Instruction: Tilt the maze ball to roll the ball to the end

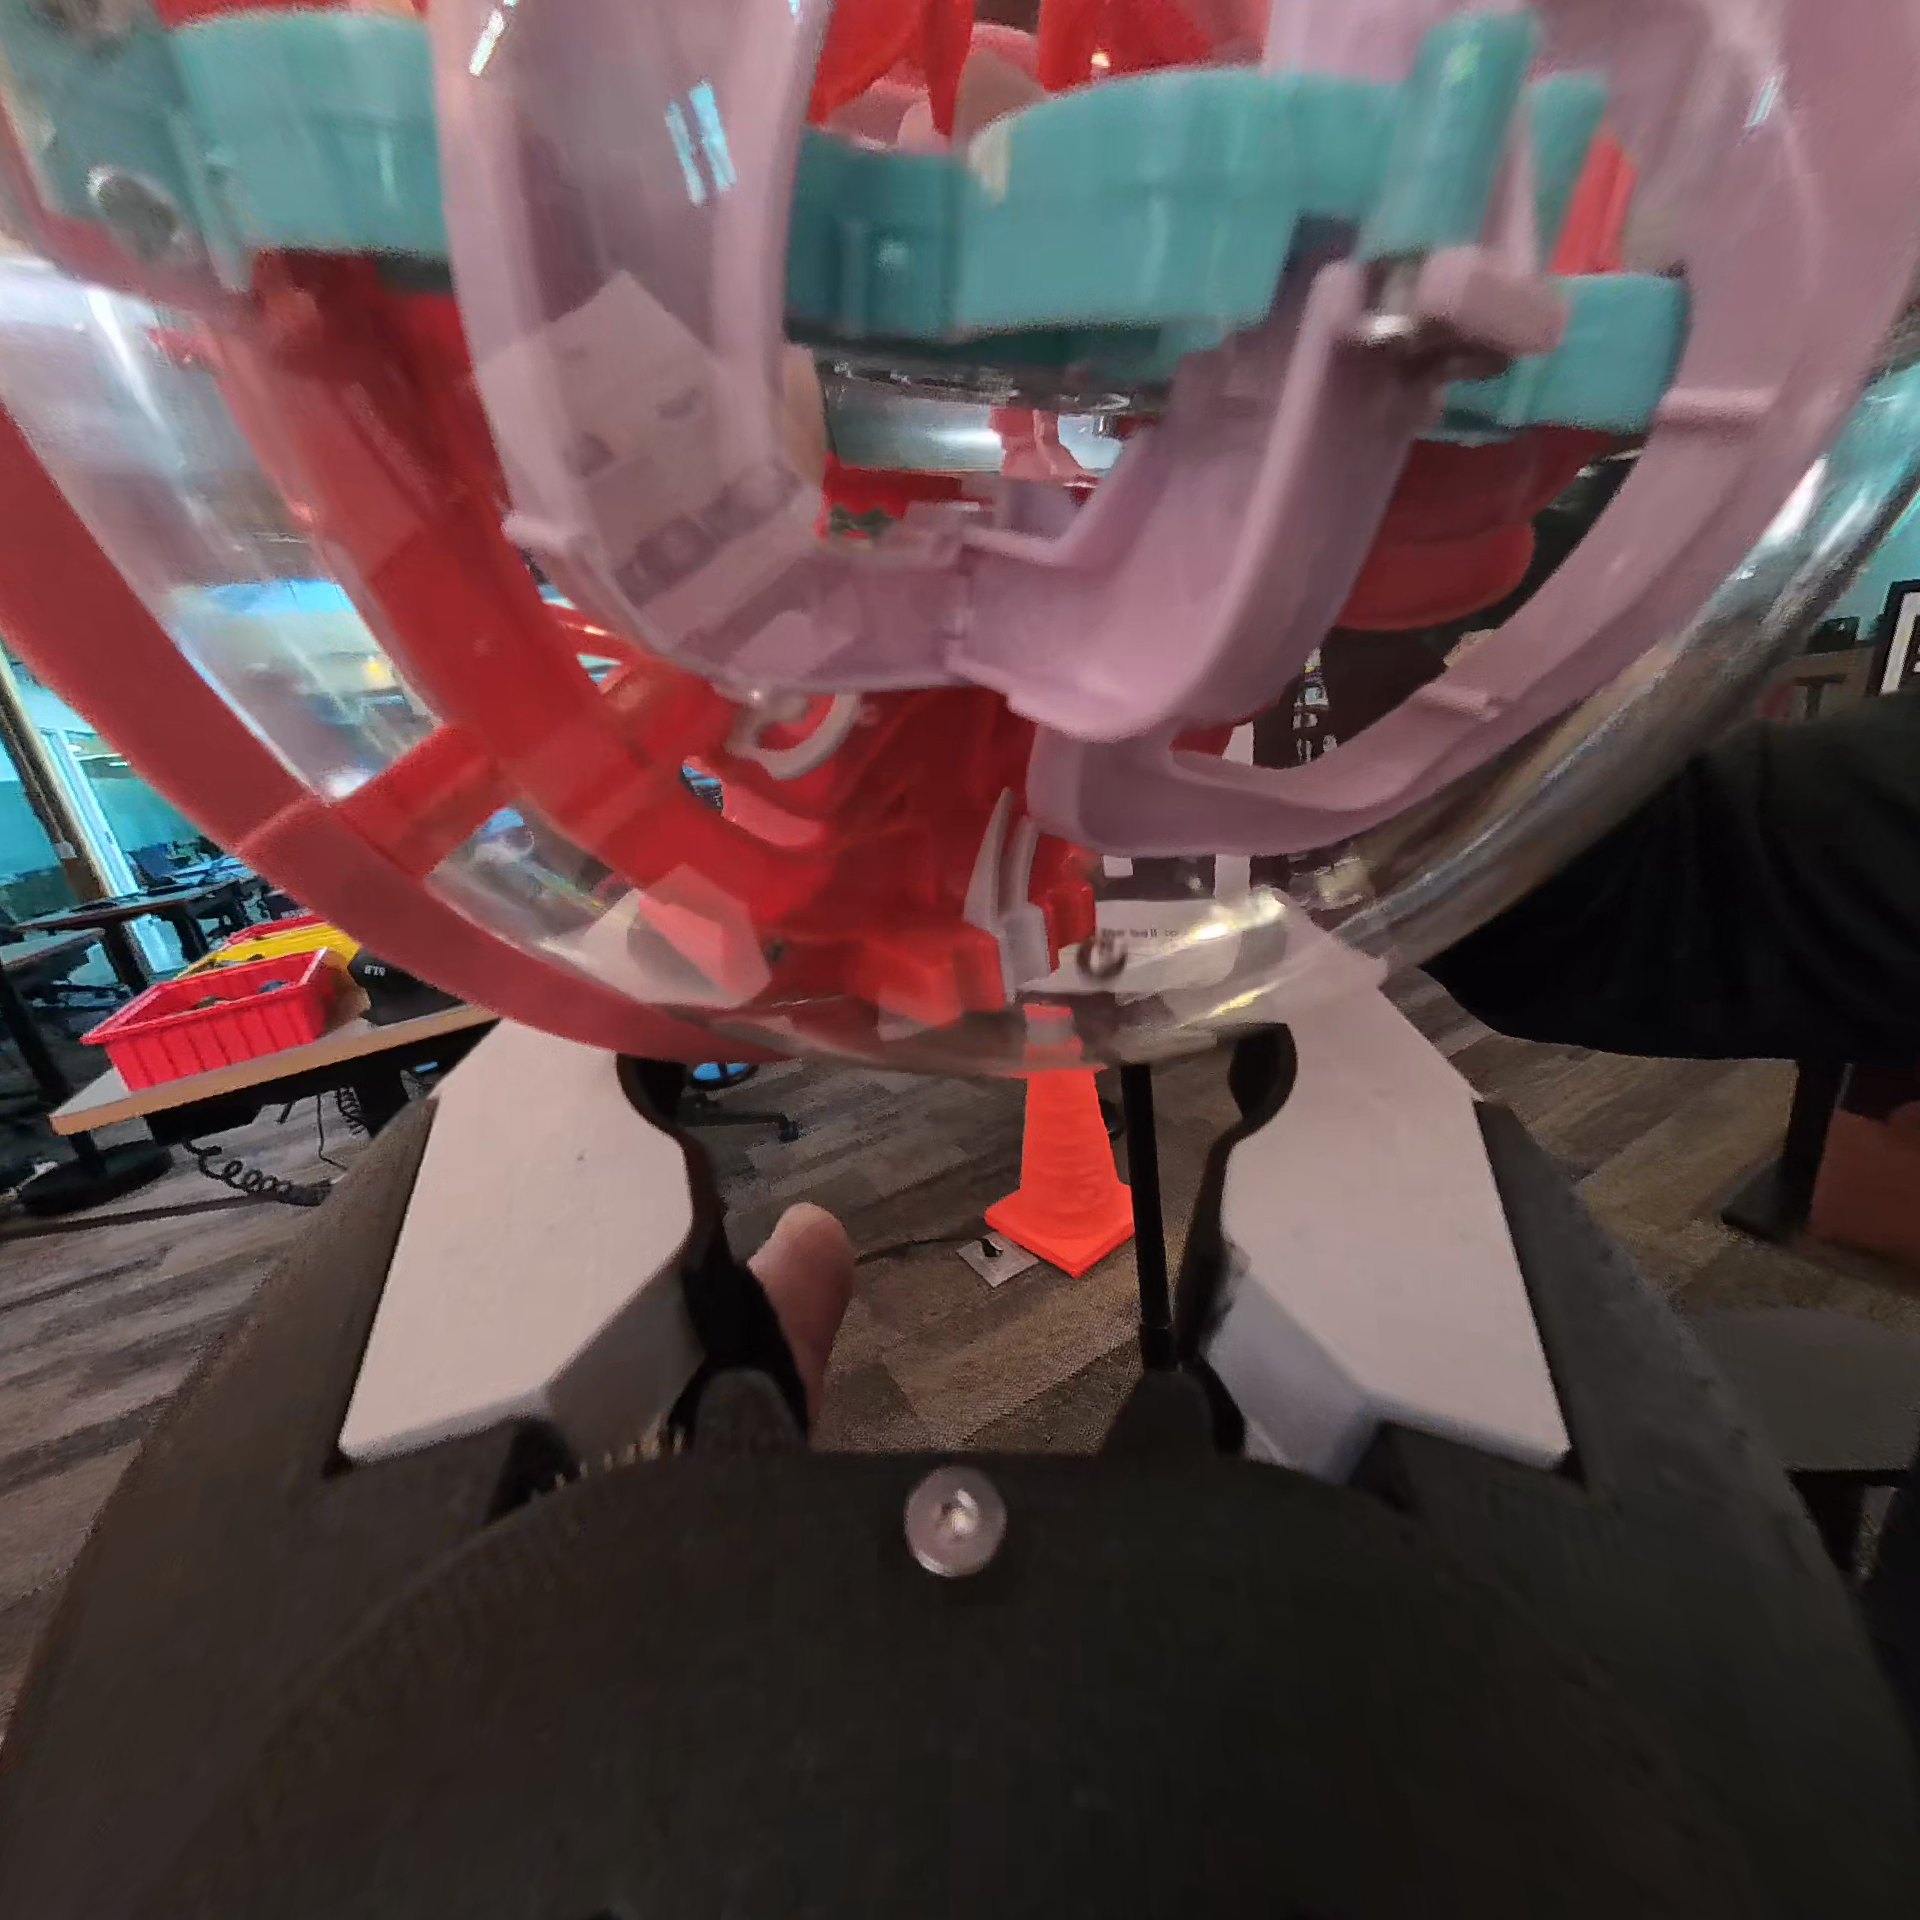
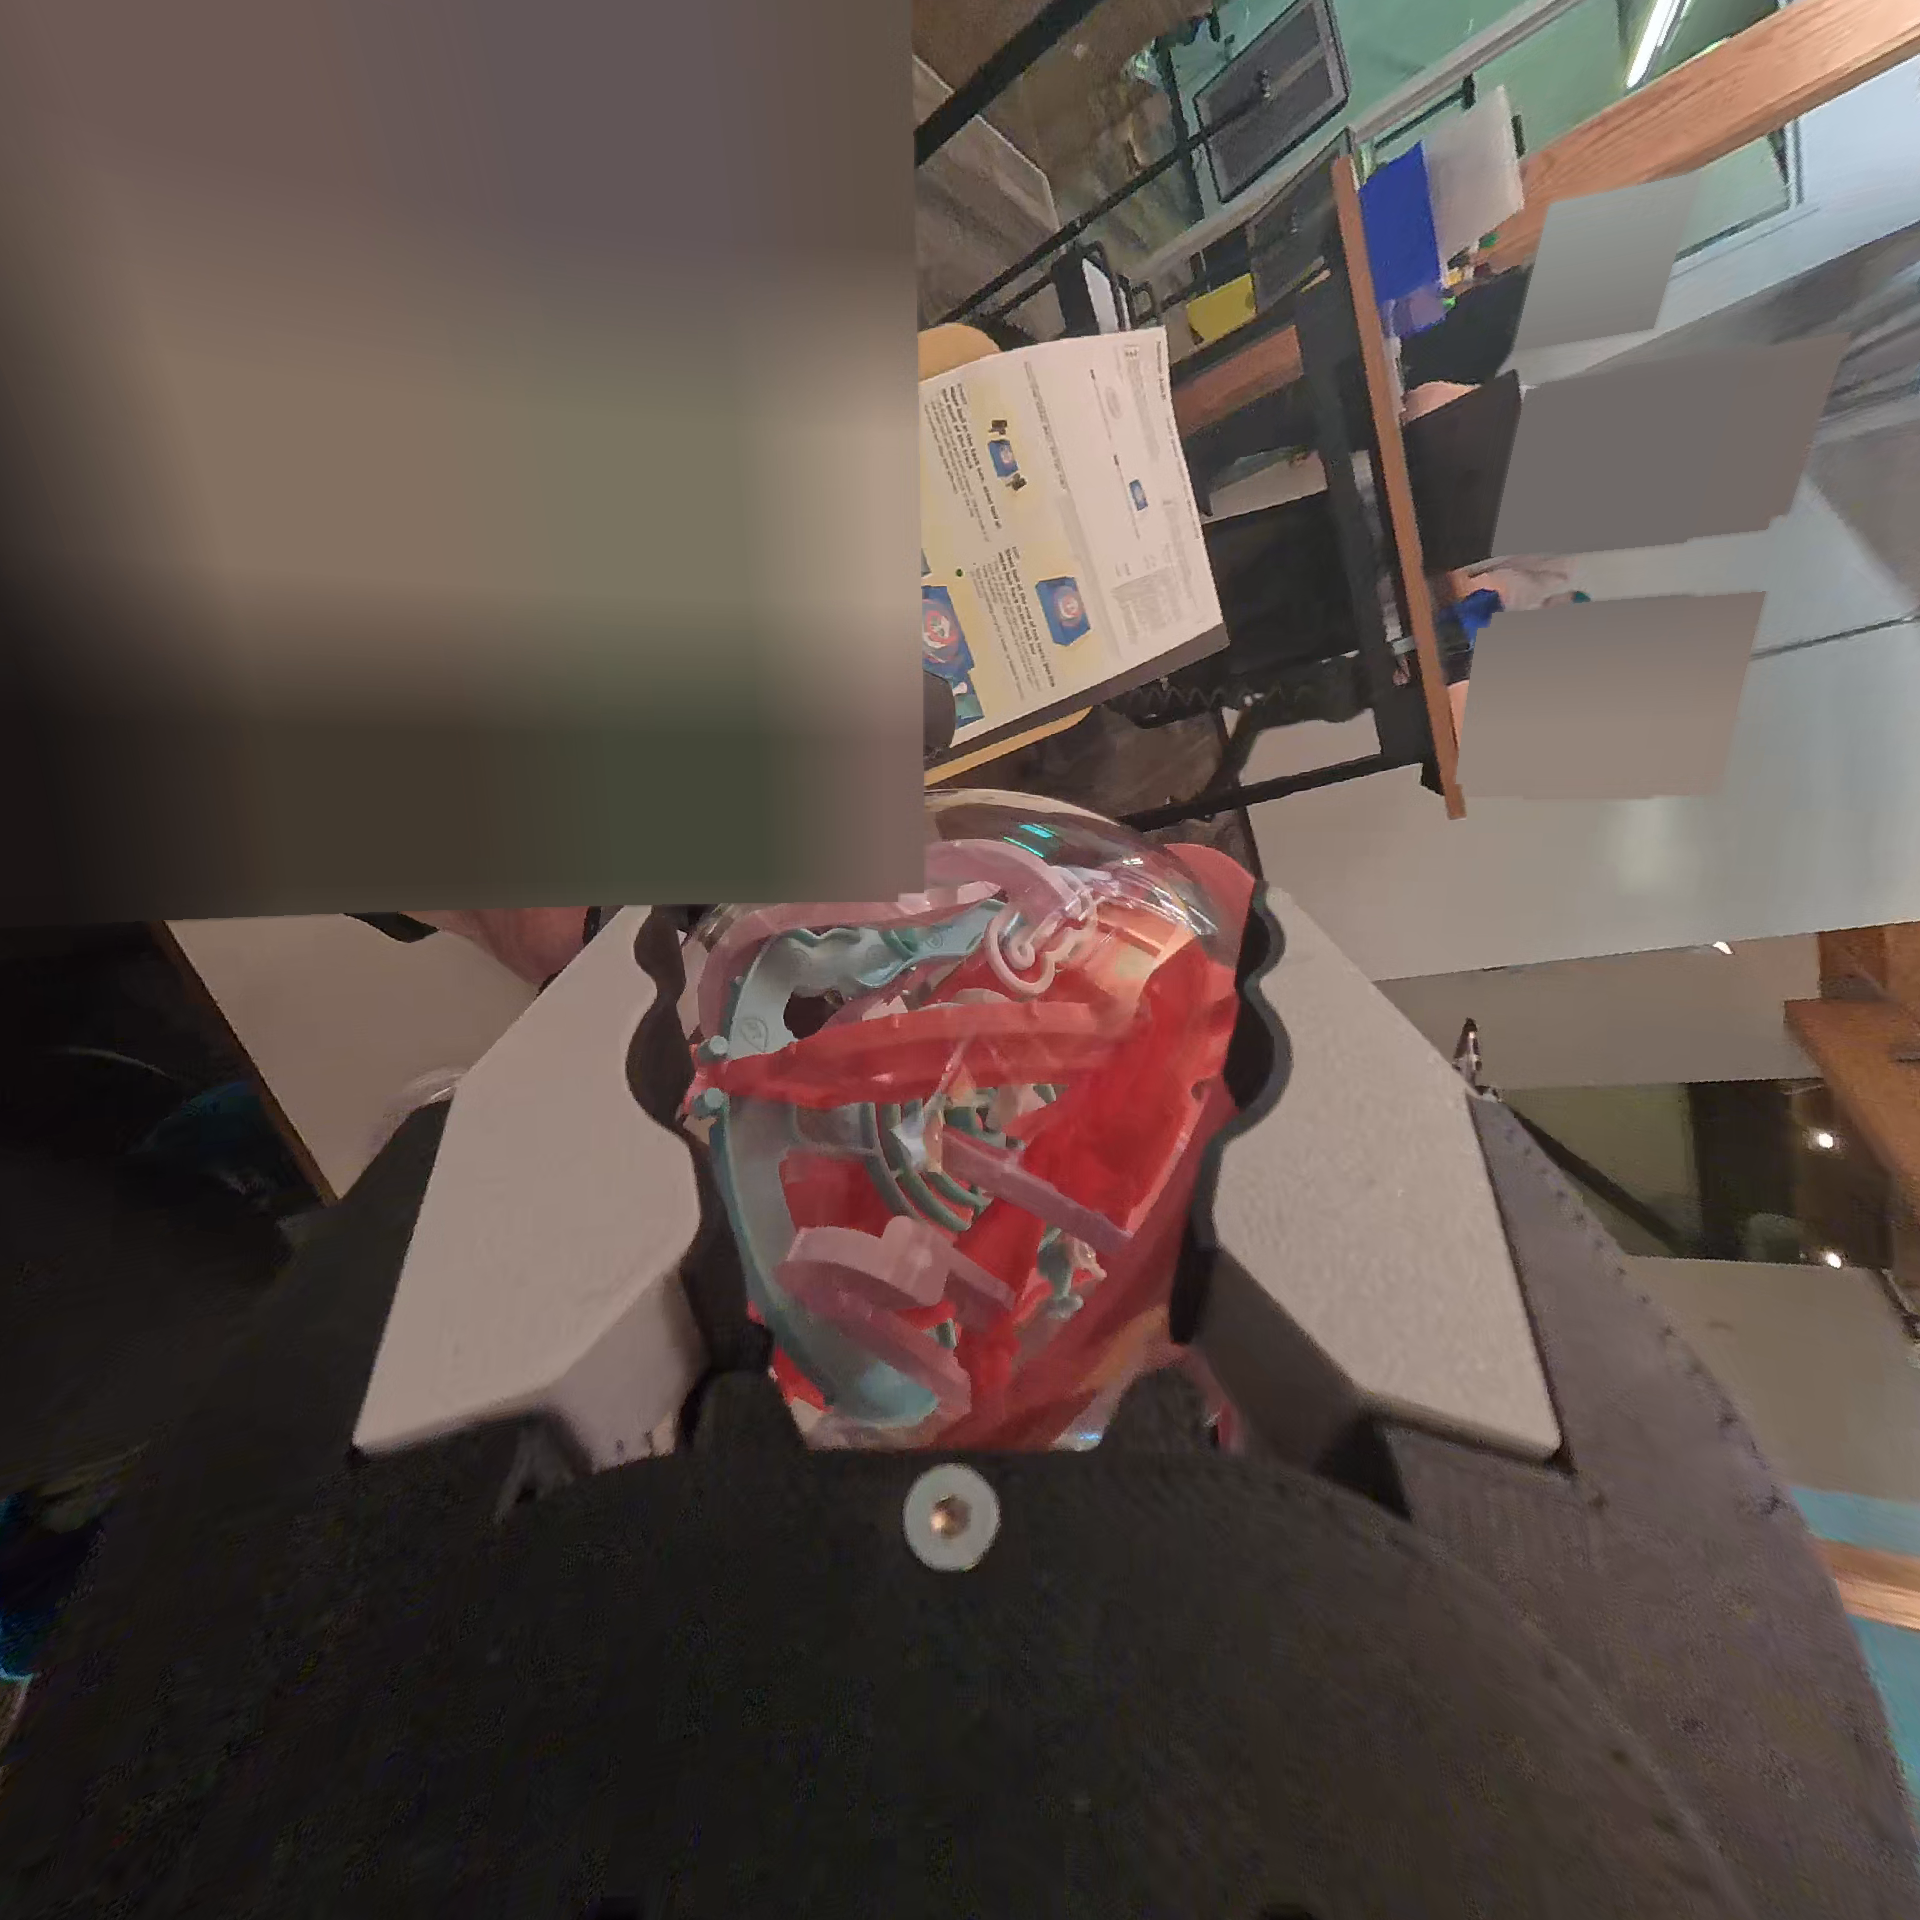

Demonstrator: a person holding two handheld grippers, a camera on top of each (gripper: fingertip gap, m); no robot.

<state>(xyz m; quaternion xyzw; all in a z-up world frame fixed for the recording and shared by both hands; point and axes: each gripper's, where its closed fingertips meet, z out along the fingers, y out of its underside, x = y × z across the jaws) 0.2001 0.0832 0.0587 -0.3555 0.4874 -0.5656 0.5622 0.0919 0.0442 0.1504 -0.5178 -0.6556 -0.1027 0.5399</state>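
The maze ball is a clear sphere with red, teal and lilac tracks inside, and it fills the top of the left wrist view. My left gripper is open, with its white fingertips touching the underside of the sphere. In the right wrist view the maze ball sits between the two fingers of my right gripper, which is shut on its sides and holds it in the air. A small round metallic spot shows low in the sphere; I cannot tell if it is the ball.
An orange cone stands on the carpet below. A red bin sits on a table at left. A dark sleeve reaches in from the right. A fingertip shows between the left fingers. A printed sheet lies on a table beyond.
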